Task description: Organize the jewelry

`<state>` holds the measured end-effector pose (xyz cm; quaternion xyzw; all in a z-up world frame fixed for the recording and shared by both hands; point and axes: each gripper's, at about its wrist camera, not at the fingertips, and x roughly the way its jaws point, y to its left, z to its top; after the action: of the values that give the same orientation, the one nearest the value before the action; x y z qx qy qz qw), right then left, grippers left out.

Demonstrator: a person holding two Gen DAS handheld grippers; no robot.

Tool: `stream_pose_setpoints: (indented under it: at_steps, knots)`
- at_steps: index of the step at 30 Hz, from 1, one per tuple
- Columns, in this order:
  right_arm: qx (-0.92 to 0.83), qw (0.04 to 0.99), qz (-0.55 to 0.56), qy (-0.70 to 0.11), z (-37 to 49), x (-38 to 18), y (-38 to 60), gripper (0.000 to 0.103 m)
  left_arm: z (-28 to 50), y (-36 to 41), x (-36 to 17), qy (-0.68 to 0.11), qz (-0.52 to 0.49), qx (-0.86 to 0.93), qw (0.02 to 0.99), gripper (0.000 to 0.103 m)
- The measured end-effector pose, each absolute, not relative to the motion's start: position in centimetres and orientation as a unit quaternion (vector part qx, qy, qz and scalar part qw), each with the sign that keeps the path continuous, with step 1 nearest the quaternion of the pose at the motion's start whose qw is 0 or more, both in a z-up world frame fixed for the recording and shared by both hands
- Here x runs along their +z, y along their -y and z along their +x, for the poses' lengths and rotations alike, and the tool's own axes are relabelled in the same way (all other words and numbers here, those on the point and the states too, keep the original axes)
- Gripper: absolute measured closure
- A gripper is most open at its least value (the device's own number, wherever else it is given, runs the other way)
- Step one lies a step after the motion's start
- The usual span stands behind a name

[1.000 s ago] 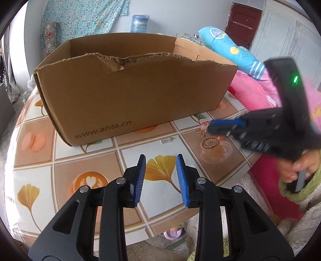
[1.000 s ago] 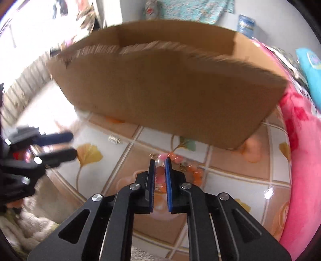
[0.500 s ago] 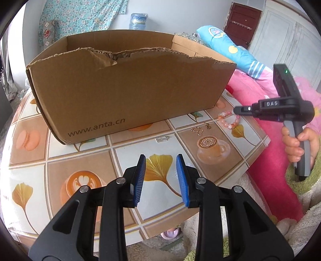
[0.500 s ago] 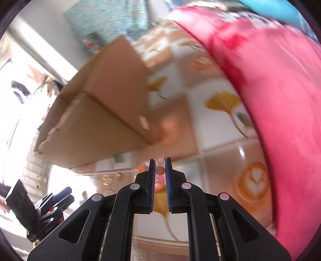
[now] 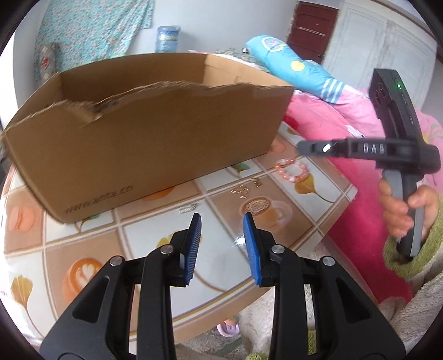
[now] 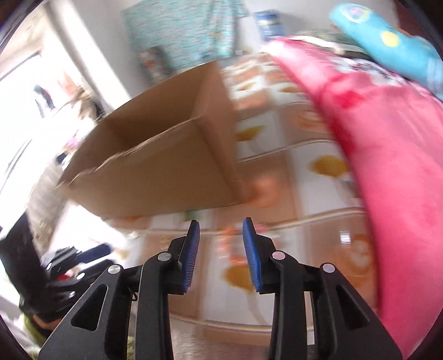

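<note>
Right gripper (image 6: pixel 220 246) jaws just opening, nothing between them. Left gripper (image 5: pixel 222 245) open, empty. Pink bead bracelet (image 5: pixel 292 169) on table (image 5: pixel 326 210) beside cardboard box (image 5: pixel 144 144). Small gold pieces (image 5: pixel 245 189) and silver clip (image 5: pixel 188 208) also out. Nothing seen put away yet.

A white wall (image 5: pixel 193 16) carries a floral cloth (image 5: pixel 94 30) at eleven o'clock. At one o'clock stands a dark red door (image 5: pixel 313 30) beside white panelled cupboards (image 5: pixel 387 55). Bright daylight floods in at nine o'clock (image 6: pixel 19 97).
</note>
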<state>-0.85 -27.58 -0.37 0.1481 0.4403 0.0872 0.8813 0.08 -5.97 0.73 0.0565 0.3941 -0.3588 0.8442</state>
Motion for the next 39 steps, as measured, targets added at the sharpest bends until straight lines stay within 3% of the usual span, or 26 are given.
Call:
stream_pose_setpoints:
  at_steps: [18, 39]
  knots:
    - [0.122, 0.886, 0.105, -0.435, -2.2, -3.2, 24.6, 0.073, 2.6, 13.0, -0.9, -0.401, 0.186, -0.373, 0.816, 0.073]
    - [0.116, 0.89, 0.168, -0.408, -3.2, -3.8, 26.9, 0.073, 3.0, 15.8, -1.1, -0.433, 0.179, -0.307, 0.828, 0.074]
